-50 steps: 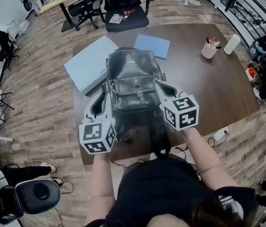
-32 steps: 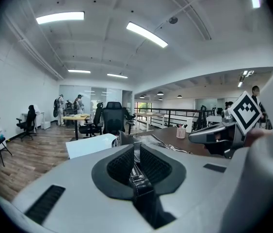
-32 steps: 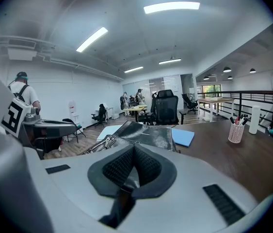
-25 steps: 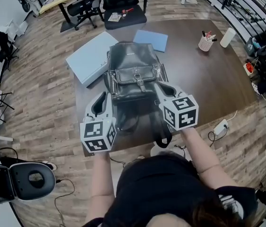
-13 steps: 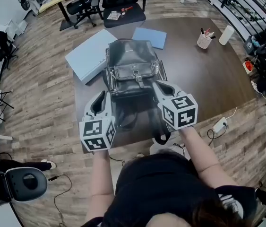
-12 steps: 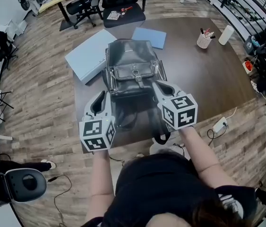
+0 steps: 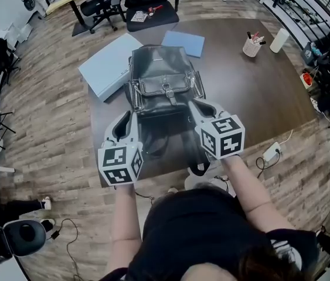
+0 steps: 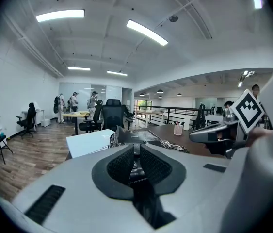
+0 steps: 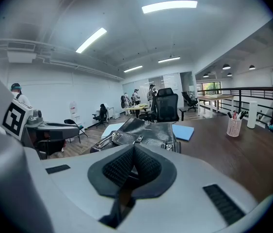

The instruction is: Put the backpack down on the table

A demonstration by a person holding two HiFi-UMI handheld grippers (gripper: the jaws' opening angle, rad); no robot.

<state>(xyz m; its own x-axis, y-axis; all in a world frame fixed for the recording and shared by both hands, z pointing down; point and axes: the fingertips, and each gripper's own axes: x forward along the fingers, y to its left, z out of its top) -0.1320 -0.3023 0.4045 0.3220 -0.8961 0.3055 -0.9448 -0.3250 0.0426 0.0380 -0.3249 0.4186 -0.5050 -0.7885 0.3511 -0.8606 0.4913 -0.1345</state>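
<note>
Fingertips [image 8: 121, 165] tight on straps [image 7: 197, 167], backpack [image 7: 163, 78] just beyond, flat on table [image 7: 252, 98].

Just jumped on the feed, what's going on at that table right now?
A person holds tongs in each hand at the near edge of the dark table. The black backpack lies flat on it beside a light blue box. The left tongs and right tongs are both shut, each apparently pinching a dark strap at the bag's near end. The bag looks set down but not yet let go.
</note>
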